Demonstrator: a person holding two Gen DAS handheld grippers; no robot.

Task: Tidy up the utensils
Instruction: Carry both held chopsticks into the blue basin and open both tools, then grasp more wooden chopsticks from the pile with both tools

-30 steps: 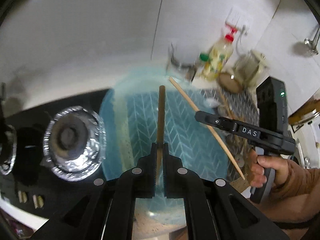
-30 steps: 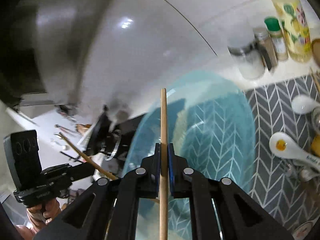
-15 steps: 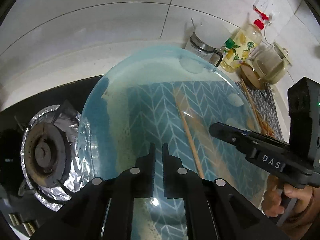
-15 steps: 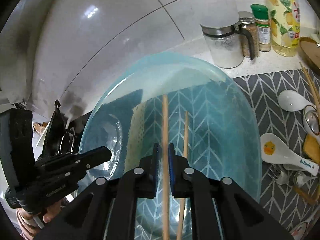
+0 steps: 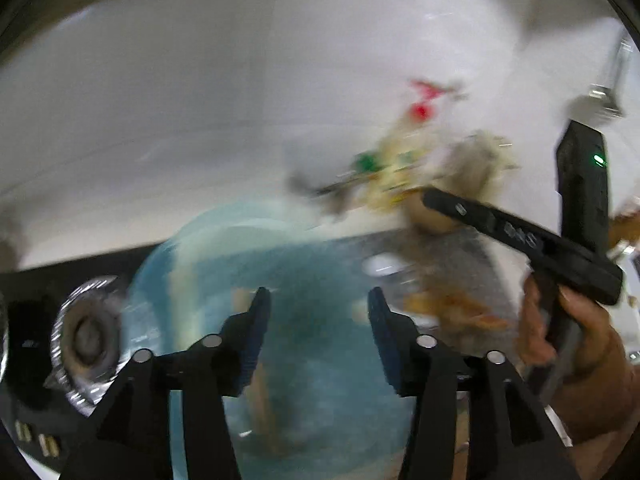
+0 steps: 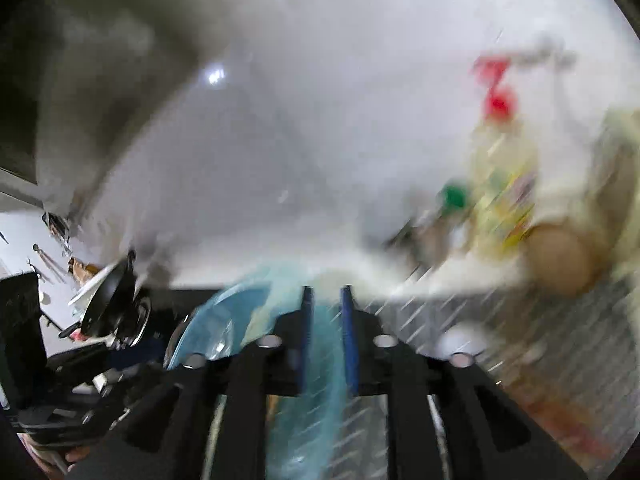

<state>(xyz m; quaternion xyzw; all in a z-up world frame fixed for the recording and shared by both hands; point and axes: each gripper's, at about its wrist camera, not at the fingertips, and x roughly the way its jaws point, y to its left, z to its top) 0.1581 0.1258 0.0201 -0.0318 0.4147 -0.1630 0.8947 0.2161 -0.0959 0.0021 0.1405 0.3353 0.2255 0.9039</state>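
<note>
Both grippers stood empty: the left gripper [image 5: 316, 312] had just spread wide, and the right gripper [image 6: 326, 316], just opening, showed a narrow gap. Two chopsticks [image 5: 260, 400], blurred tan streaks, lay in the blue glass dish [image 5: 320, 264] below, likely released there for sorting.

The right gripper [image 6: 326, 300] has just been opening, and its blue-padded jaws stand apart with nothing between them. Below and ahead of it lies a translucent blue glass plate [image 6: 224, 312]; to its right, blurred, a grey chevron-patterned mat [image 6: 520, 344].
</note>
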